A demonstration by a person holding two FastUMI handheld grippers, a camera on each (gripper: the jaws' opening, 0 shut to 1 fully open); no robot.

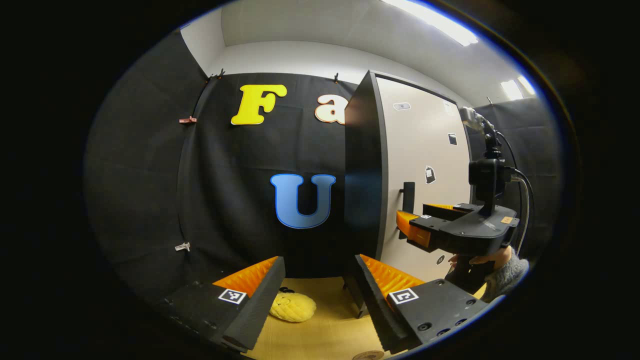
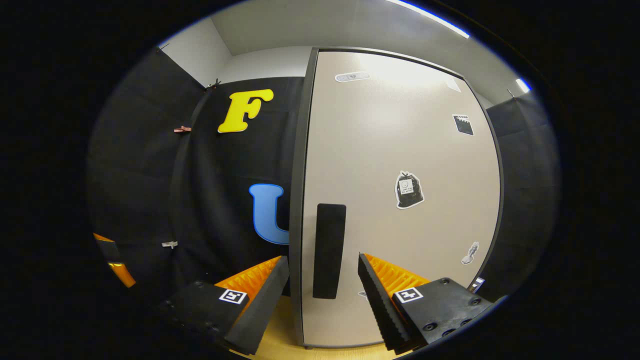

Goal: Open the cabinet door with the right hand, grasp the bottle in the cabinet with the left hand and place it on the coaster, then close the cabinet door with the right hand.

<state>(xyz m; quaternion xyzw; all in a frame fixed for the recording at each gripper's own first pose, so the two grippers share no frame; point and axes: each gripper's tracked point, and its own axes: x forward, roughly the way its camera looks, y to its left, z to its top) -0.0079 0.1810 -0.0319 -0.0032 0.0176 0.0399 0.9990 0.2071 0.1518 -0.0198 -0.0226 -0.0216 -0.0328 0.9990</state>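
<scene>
The cabinet's beige door [image 2: 400,150] stands closed, so whatever is inside is hidden. In the right gripper view its black upright handle [image 2: 329,250] lies just ahead, in line with the gap of my open right gripper [image 2: 322,285], and neither finger touches it. From the left gripper view I see the cabinet door [image 1: 425,140] at an angle. The handle [image 1: 408,192] is there too, with the right gripper [image 1: 416,218] right at it, held by a hand [image 1: 480,260] in a grey sleeve. My left gripper [image 1: 320,285] is open and empty, low over the table. A yellow textured pad [image 1: 292,306] lies under it.
The cabinet's dark side panel [image 1: 362,170] faces the left gripper. The wooden table top [image 1: 330,320] runs up to the booth's black cloth wall. A pale round disc [image 1: 368,355] peeks in at the bottom edge. Part of the left gripper [image 2: 114,262] shows at far left.
</scene>
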